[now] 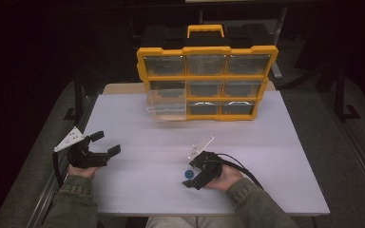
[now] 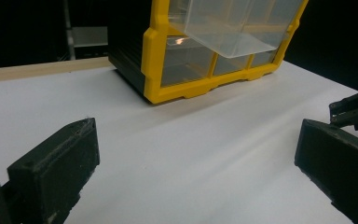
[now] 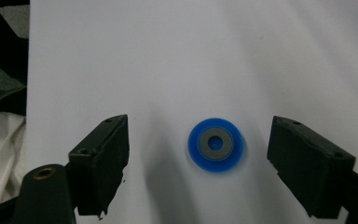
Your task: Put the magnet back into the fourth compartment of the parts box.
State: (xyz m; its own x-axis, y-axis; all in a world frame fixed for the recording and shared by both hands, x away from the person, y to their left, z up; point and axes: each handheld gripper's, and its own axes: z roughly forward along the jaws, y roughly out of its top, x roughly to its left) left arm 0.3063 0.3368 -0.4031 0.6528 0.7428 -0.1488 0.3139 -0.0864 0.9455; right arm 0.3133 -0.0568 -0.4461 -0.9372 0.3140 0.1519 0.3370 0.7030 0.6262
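A small blue disc point(image 3: 216, 144) with a grey ring at its centre lies flat on the white table point(image 1: 266, 156). My right gripper point(image 3: 200, 129) is open and points down at it, one jaw on each side, neither touching. From above, the disc point(image 1: 187, 173) shows near the front centre of the table, at the right gripper point(image 1: 192, 176). My left gripper point(image 1: 106, 143) is open and holds nothing, low over the table's front left. A yellow and black organizer point(image 1: 207, 76) with clear drawers stands at the back.
One clear drawer point(image 1: 167, 105) sticks out from the organizer's left column, middle row; in the left gripper view the drawer point(image 2: 233, 28) hangs ahead of the left gripper point(image 2: 200, 144). The table's left edge runs close by the left hand. Dark floor surrounds the table.
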